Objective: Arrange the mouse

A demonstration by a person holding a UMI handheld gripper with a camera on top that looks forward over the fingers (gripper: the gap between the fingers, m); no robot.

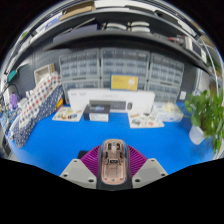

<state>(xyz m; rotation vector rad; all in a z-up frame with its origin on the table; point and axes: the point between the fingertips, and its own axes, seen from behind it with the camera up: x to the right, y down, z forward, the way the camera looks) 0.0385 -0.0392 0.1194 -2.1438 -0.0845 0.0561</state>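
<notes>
There is a single view, taken from a wide-angle camera riding on the hand-held tool point(112, 165) and facing forward along its two fingers, whose tips rise at the bottom of the view. It sits low and close over the blue desk point(60, 140), tilted slightly downward, so the desk surface spreads away ahead of the fingers. The mouse point(112, 163) between the fingers is very near the lens. Farther off, straight ahead, stand a white printer point(121, 102) and wall shelving point(100, 70); a green plant point(207, 112) lies off to the right. The lens bends the room's lines strongly.
</notes>
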